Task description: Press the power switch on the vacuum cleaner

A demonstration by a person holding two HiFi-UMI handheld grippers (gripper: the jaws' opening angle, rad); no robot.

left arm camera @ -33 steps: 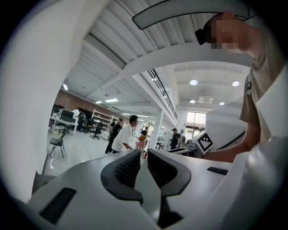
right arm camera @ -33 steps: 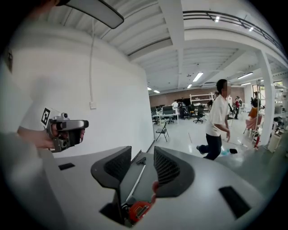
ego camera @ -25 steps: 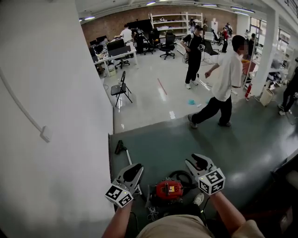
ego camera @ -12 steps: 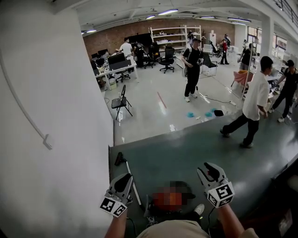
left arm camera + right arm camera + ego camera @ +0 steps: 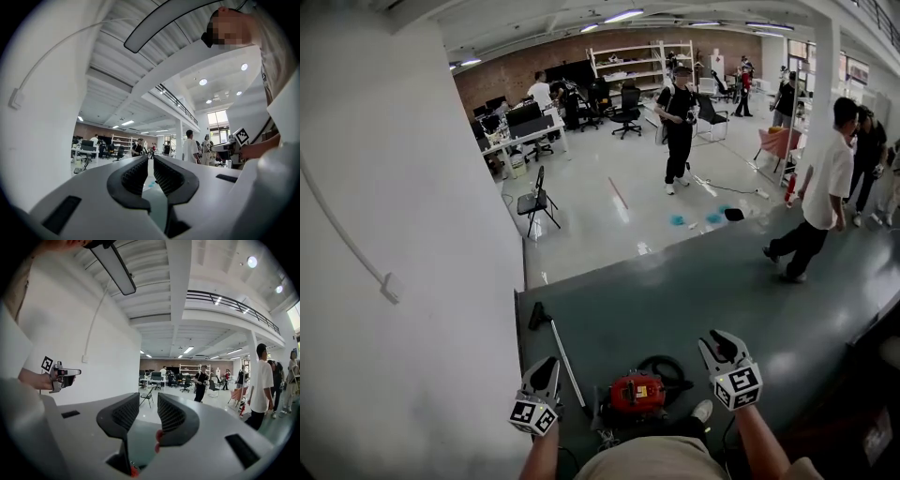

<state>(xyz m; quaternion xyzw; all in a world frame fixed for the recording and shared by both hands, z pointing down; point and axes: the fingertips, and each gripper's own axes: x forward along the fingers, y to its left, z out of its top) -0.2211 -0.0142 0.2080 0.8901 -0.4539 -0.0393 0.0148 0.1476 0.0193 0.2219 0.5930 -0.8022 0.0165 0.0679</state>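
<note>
The red vacuum cleaner [image 5: 637, 394] lies on the dark floor mat just in front of me, low in the head view, with its black hose [image 5: 664, 367] looped behind it and its wand [image 5: 564, 361] running up-left to the floor head [image 5: 539, 317]. My left gripper [image 5: 546, 373] [image 5: 151, 158] hovers left of the vacuum, pointing level, with a narrow gap between its jaws and nothing in it. To the right of the vacuum, my right gripper [image 5: 720, 347] [image 5: 148, 397] is open; its jaws have just been closing and hold nothing. Neither gripper touches the vacuum.
A white wall [image 5: 403, 281] fills the left side. A black folding chair [image 5: 536, 199] stands on the shiny floor beyond the mat [image 5: 722, 291]. A person in white [image 5: 820, 197] walks at the right and another stands farther back [image 5: 678, 127]. Dark furniture [image 5: 881, 328] lines the right edge.
Both grippers have drawn apart from the vacuum, the left one down and left, the right one to the right. The person in white has walked across to the right.
</note>
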